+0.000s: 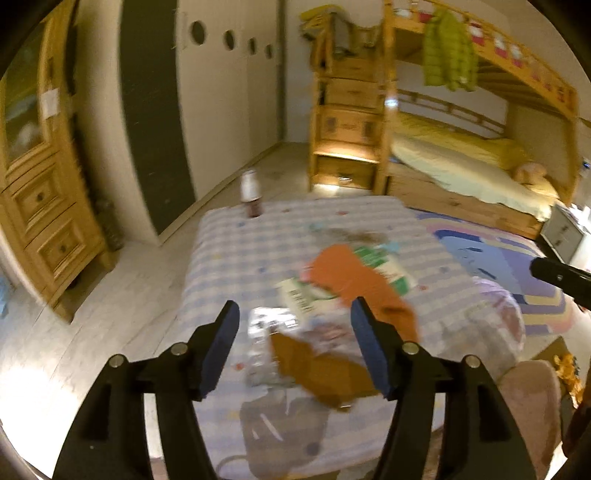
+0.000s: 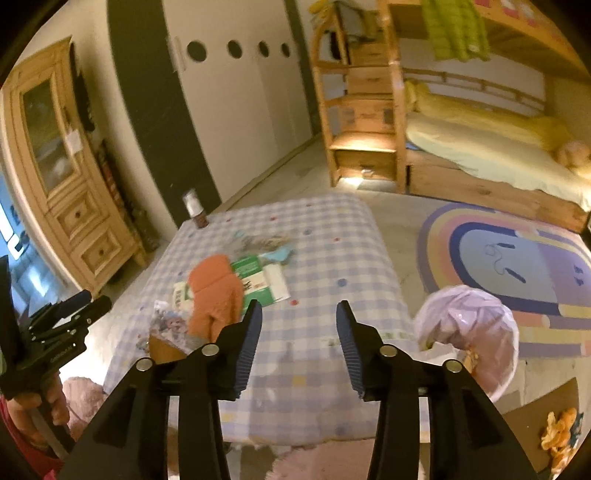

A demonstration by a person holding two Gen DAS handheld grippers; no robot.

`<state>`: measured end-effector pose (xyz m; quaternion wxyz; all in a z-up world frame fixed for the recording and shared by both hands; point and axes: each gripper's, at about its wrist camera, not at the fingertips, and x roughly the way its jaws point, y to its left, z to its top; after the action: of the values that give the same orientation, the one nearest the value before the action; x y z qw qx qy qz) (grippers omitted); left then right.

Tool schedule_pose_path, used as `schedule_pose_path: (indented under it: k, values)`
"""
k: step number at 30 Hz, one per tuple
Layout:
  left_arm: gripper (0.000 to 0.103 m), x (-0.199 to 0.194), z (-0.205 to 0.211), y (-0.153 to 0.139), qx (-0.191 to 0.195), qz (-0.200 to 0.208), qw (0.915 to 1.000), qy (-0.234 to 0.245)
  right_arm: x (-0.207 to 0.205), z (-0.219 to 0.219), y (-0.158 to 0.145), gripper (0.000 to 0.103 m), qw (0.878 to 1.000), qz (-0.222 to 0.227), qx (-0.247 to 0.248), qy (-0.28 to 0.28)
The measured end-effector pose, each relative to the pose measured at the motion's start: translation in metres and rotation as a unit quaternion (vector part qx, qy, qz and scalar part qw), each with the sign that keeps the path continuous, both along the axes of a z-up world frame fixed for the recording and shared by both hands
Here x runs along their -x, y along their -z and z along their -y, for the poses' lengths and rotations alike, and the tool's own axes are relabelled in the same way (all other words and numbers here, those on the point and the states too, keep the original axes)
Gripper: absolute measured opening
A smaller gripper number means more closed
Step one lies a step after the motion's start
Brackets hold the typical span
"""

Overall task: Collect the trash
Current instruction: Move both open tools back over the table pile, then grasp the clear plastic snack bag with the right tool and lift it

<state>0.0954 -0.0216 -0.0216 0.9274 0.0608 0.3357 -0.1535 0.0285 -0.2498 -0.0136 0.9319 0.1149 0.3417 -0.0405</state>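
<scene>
**Both grippers empty above the checked table, trash still on it**

Left gripper [image 1: 295, 336]: angled down over near part of the table [image 1: 229, 254], jaws wide apart, nothing between pads. Seen thru the gap: crumpled clear wrapper [image 1: 264, 332] and brown cardboard piece [image 1: 317, 369], both lying on the cloth, not touched. In right wrist view the left gripper [image 2: 83, 301] sits at the far left edge, a hand [image 2: 44, 402] wrapped round its handle.

Right gripper [image 2: 299, 325]: also tilted down, jaws apart w/ only bare checked cloth between them. Its tip pokes into left wrist view at the right edge.

Trash on table: orange cloth-like item [image 2: 216, 295] lying across a green-and-white carton [image 2: 258, 282], light blue scrap [image 2: 280, 254] just beyond, small bottle [image 2: 195, 210] upright at far left corner. Bin w/ lilac bag [image 2: 469, 332] stands on the floor just beside the table's right side.

Room: rainbow rug [image 2: 517, 258], wooden bunk bed [image 2: 480, 155] w/ green jacket [image 2: 454, 29] hung from the top rail, pine cabinet [image 2: 66, 177] at the left wall, white wardrobe doors w/ round holes [image 2: 236, 92]. Left wrist view is motion-blurred.
</scene>
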Motion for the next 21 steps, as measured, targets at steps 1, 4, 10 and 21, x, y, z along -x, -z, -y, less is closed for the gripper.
schedule_pose_path:
  k: [1,4,10,21]
  values:
    - [0.065,-0.006,-0.007,0.003,0.000,-0.004,0.9999,-0.013,-0.006,-0.006,0.003,0.045,1.000,-0.005,0.003,-0.008]
    - [0.065,-0.015,-0.022,0.008,0.005,-0.015,0.9995,-0.029,-0.029,-0.021,0.011,0.046,0.999,-0.019,0.012,-0.027]
    - [0.065,-0.043,-0.031,0.014,0.001,-0.015,0.9990,-0.042,-0.079,-0.030,0.025,0.050,0.998,-0.044,0.020,-0.045]
    - [0.065,-0.111,0.000,0.031,-0.018,-0.025,0.9988,-0.037,-0.193,-0.013,0.076,0.071,0.994,-0.097,0.010,-0.049]
